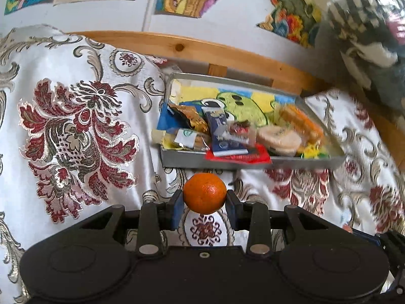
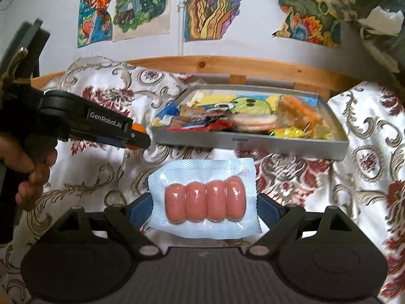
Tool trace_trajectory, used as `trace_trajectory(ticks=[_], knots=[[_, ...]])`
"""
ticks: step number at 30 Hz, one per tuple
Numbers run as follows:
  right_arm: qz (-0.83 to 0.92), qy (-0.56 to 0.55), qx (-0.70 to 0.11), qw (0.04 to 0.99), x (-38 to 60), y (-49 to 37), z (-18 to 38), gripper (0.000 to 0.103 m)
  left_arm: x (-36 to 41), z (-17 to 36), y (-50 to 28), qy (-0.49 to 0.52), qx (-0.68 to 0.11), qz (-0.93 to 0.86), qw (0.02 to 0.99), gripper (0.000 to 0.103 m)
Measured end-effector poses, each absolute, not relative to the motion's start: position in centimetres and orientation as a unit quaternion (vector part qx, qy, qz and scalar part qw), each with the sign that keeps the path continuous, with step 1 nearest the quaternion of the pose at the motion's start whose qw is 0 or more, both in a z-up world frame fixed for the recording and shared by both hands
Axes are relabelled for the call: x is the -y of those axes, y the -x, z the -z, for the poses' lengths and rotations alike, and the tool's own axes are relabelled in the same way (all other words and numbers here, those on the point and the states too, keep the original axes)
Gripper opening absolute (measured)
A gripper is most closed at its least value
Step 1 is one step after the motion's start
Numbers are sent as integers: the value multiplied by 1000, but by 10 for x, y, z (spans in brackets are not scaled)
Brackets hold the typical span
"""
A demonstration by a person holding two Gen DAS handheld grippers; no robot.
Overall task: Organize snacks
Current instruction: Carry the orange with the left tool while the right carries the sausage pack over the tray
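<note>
While carrying two snacks at once: I am holding one in each gripper, both lifted off the patterned bedcover point(image 1: 76, 116) and short of the tray point(image 1: 253, 163)
Left gripper point(image 1: 204, 201): I am clamping the mandarin point(image 1: 204, 193) between the blue pads point(image 1: 177, 209), which are pressing on its left and right sides near its widest part
Right gripper point(image 2: 203, 206): I am pinching the sausage pack point(image 2: 204, 200) by its two side edges, with the four sausages lying across the gap between my fingers
Mandarin handling: I am judging it light, round and a little soft, so it could roll out of a slack grip or bruise under a hard one; taking it across the middle looks right
Sausage pack handling: I am judging the film smooth and slippery and the flat margin floppy, so the firm sausage row is the better place to bear on than the thin border
Tray from the left gripper: it is lying straight ahead and slightly right, its near wall just beyond the mandarin
Tray from the right gripper: it is lying ahead, beyond the pack
Tray contents: wrapped snacks point(image 1: 222, 136) are crowding the near side, while the far part with the green drawing is showing bare
Next move, my guess: I am expecting to lift both items over the near wall before letting go
</note>
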State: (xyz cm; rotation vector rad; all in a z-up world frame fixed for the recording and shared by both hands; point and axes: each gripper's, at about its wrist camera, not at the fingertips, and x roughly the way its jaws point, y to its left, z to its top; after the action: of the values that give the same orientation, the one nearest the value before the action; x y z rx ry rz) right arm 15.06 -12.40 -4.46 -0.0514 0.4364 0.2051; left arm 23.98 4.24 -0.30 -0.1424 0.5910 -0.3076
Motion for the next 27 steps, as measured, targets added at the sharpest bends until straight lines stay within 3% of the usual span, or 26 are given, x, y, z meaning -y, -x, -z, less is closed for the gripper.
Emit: trace_trajectory(ticks=[27], knots=[[-59, 4, -177, 982, 140, -268, -22, 90, -52, -28, -344, 122, -175, 132, 968, 38]])
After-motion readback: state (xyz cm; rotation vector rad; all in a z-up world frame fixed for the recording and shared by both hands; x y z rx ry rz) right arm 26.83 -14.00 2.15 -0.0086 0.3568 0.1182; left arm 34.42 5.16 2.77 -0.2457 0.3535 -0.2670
